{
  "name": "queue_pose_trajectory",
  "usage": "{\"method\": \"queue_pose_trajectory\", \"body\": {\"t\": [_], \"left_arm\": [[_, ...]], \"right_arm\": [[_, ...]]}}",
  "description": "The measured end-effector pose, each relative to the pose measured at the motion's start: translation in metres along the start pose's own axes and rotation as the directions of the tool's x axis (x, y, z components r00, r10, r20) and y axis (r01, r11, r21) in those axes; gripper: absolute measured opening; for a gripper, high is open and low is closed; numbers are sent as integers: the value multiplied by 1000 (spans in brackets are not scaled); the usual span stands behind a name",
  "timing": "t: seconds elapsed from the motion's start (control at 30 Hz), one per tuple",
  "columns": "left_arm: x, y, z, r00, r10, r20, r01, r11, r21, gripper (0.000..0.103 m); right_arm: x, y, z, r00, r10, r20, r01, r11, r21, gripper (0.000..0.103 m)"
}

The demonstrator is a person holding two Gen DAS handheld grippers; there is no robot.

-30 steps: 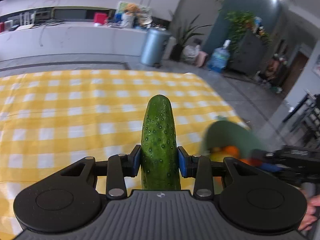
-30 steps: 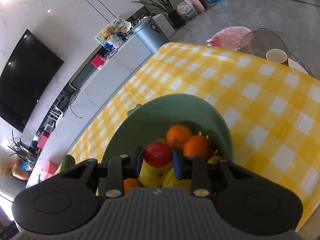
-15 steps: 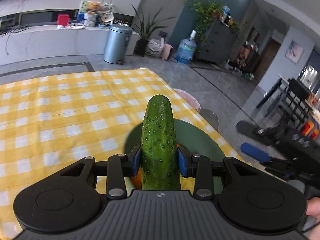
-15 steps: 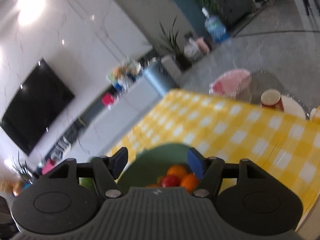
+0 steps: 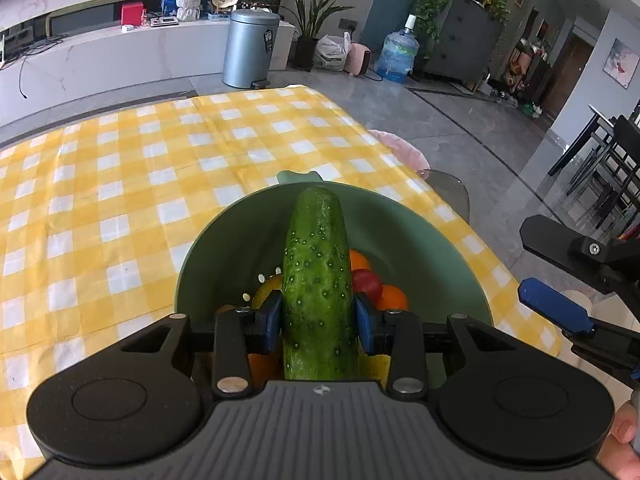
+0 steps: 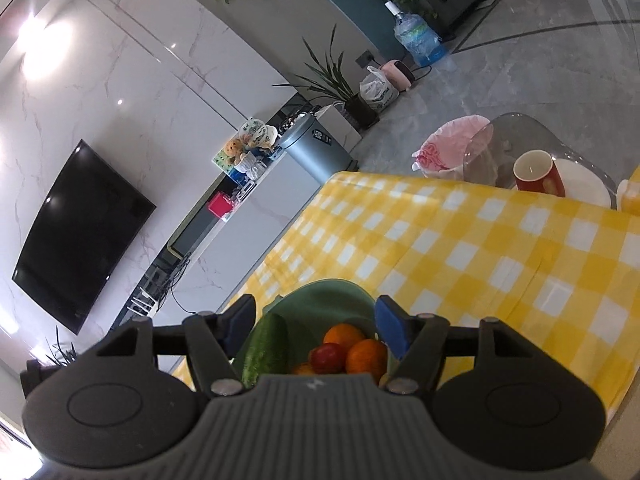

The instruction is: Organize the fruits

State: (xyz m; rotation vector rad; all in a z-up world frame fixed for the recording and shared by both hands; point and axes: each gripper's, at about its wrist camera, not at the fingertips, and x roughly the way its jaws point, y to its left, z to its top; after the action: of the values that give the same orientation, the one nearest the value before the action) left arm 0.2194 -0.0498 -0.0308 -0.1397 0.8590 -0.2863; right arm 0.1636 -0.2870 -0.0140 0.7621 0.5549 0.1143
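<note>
My left gripper (image 5: 316, 318) is shut on a green cucumber (image 5: 316, 280) and holds it over the green bowl (image 5: 236, 240) on the yellow checked tablecloth. The bowl holds oranges (image 5: 394, 298), a red fruit (image 5: 366, 283) and yellow fruit (image 5: 266, 288). My right gripper (image 6: 316, 322) is open and empty, raised above the bowl (image 6: 320, 300); the cucumber (image 6: 266, 350), oranges (image 6: 366, 354) and red fruit (image 6: 328, 357) show below it. The right gripper also shows in the left wrist view (image 5: 554, 308) at the right.
The yellow checked table (image 5: 120, 184) stretches left and far of the bowl. A red cup (image 6: 538, 176) on a white plate sits on a glass side surface past the table edge. A pink bin (image 6: 448, 144) and a grey bin (image 5: 250, 48) stand on the floor.
My left gripper has carried the cucumber right, over the bowl. My right gripper let go of the red fruit into the bowl, opened and rose away.
</note>
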Motion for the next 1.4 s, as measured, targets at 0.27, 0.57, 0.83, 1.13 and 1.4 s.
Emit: {"method": "queue_pose_trajectory", "body": {"t": [0.27, 0.57, 0.83, 1.13, 1.4], "left_arm": [[-24, -15, -6, 998, -48, 52, 46, 998, 40, 52], [-68, -23, -9, 993, 46, 111, -52, 997, 51, 72], [-115, -28, -28, 981, 164, 107, -166, 986, 14, 86], [-147, -46, -50, 980, 156, 122, -154, 988, -25, 93], [-143, -59, -76, 973, 215, 81, -211, 976, -57, 90]], "right_arm": [[0, -1, -2, 1000, -8, -24, 8, 1000, 4, 64], [3, 1, -3, 999, -28, -46, 27, 1000, -9, 64], [-31, 21, -4, 986, -116, -119, 86, 970, -229, 77], [-68, 37, -41, 913, -325, -245, 171, 853, -494, 92], [-87, 52, -60, 907, -331, -261, 141, 821, -553, 93]]}}
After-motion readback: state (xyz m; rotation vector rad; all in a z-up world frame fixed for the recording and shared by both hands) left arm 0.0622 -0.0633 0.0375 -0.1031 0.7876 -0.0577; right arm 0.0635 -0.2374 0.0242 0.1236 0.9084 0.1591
